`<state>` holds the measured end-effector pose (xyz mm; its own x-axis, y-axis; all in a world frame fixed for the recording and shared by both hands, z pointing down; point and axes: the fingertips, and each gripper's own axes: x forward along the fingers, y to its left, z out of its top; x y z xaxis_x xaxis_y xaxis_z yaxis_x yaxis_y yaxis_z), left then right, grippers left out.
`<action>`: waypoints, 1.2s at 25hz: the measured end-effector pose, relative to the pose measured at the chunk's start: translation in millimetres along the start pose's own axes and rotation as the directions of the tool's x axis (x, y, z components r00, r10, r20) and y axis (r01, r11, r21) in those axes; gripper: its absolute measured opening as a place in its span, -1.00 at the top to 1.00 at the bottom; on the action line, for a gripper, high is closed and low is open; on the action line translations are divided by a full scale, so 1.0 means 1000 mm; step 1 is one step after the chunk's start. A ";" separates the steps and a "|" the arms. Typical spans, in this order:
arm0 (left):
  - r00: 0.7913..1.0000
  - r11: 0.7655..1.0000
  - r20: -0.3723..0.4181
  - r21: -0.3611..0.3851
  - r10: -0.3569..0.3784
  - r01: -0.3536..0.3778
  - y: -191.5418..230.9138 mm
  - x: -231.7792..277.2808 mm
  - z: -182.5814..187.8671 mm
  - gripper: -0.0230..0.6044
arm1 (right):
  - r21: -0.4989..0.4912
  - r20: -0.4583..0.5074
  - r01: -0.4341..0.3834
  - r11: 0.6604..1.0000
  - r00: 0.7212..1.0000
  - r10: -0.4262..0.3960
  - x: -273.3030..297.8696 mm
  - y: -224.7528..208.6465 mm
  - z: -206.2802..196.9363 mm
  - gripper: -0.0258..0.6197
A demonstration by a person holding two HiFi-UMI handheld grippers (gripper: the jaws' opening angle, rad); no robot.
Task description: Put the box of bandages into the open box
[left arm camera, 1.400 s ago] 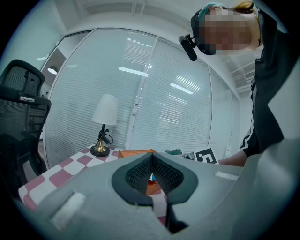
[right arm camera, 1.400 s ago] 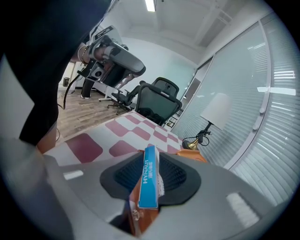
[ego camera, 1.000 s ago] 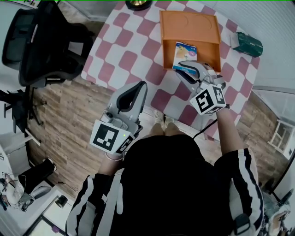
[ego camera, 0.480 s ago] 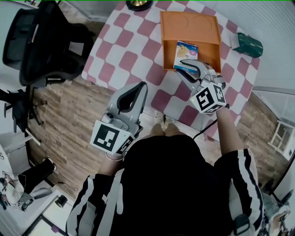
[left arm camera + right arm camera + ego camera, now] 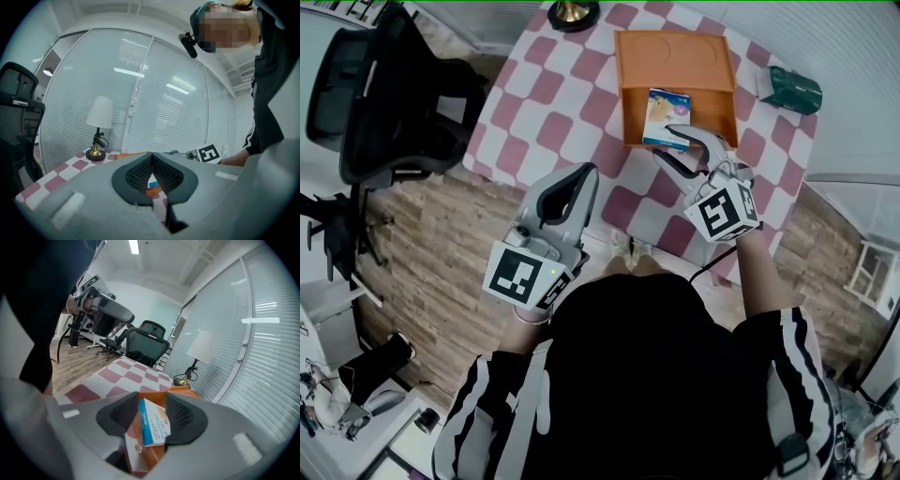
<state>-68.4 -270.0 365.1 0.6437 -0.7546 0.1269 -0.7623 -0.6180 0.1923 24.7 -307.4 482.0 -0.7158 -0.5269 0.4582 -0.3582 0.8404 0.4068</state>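
Note:
The box of bandages (image 5: 666, 114), white and blue, lies inside the open orange box (image 5: 675, 54) on the checkered table (image 5: 553, 94). My right gripper (image 5: 666, 142) sits at the orange box's near wall, its jaws opening. In the right gripper view the box of bandages (image 5: 154, 425) still stands between the pads of the right gripper (image 5: 152, 401), with a gap showing on the left side. My left gripper (image 5: 581, 178) hangs off the table's near edge above the wooden floor. It is shut and empty, and its pads (image 5: 151, 164) meet.
A lamp with a brass base (image 5: 572, 11) stands at the table's far edge. A dark green object (image 5: 792, 89) lies at the far right of the table. A black office chair (image 5: 394, 94) stands left of the table.
The right gripper's jaws have spread apart around the box of bandages, which now rests in the orange box. The view shifted slightly. The left gripper has stayed put.

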 end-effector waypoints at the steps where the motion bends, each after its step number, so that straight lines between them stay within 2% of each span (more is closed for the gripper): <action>1: 1.000 1.000 0.003 0.002 -0.004 0.004 -0.001 0.001 0.002 0.94 | 0.022 0.007 0.013 1.000 1.000 -0.013 -0.004 -0.002 0.006 0.40; 10: 0.999 0.999 0.022 0.023 -0.041 0.040 -0.008 0.013 0.014 0.94 | 0.136 0.111 0.108 0.985 0.986 -0.123 -0.039 -0.021 0.046 0.41; 17: 0.997 0.997 0.034 0.030 -0.071 0.070 -0.016 0.023 0.024 0.94 | 0.316 0.215 0.166 0.934 0.947 -0.241 -0.074 -0.040 0.075 0.41; 24: 0.994 0.995 0.062 0.048 -0.094 0.091 -0.023 0.030 0.037 0.94 | 0.358 0.248 0.202 0.912 0.921 -0.302 -0.103 -0.048 0.097 0.43; 30: 0.991 0.993 0.085 0.067 -0.105 0.100 -0.025 0.032 0.051 0.94 | 0.390 0.272 0.215 0.895 0.902 -0.335 -0.120 -0.055 0.114 0.59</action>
<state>-31.9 -289.9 314.6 0.7123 -0.7015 0.0225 -0.6971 -0.7035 0.1384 62.3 -275.8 314.5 -0.6886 -0.7224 0.0621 -0.7085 0.6887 0.1541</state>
